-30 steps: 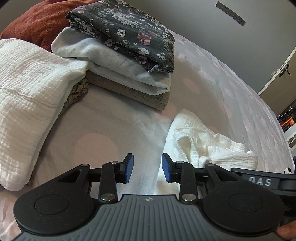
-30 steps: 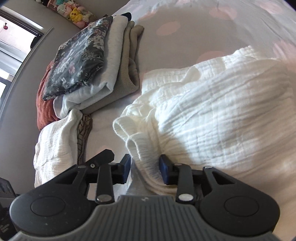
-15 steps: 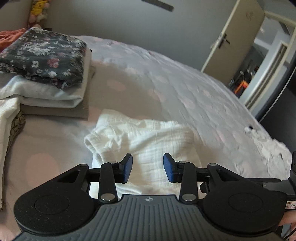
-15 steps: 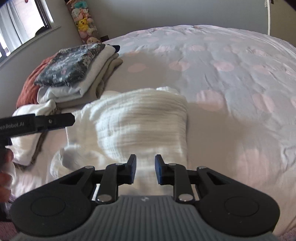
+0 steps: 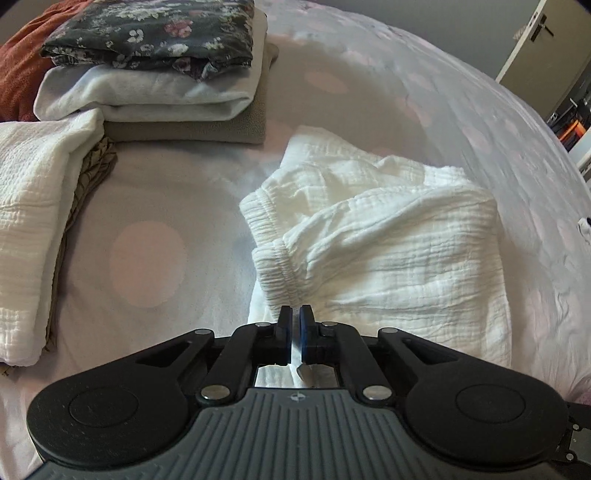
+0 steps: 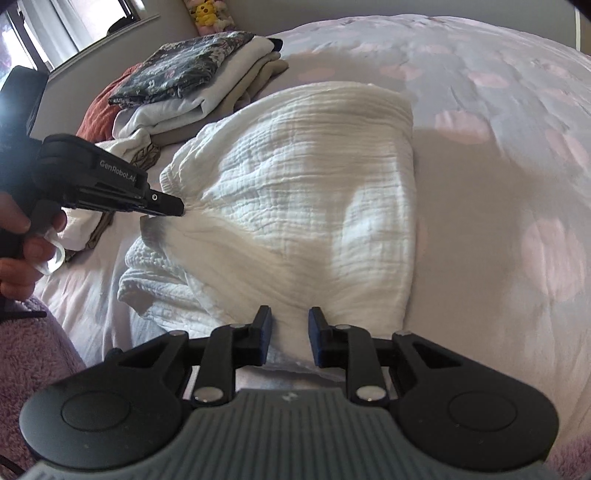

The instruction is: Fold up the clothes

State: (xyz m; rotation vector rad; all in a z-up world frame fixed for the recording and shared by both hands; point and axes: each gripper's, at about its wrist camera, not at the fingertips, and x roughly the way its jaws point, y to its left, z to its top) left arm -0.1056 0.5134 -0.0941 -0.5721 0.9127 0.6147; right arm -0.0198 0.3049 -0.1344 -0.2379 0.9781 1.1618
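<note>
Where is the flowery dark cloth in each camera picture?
Left wrist view: the flowery dark cloth is at the top left, on top of the folded pile.
Right wrist view: the same cloth is in the upper left, topping that pile near the wall.
Shared landmark: the white crinkly garment lies on the bed in front of the pile in both views.

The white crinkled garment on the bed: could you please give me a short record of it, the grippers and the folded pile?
garment: white crinkled garment, partly folded on the bedspread
left gripper: jaws just closed, pinching the garment's near edge
right gripper: garment's edge between the jaws
stack: floral fabric on top, white then beige folded pieces beneath
beside the stack: another white crinkled piece
</note>
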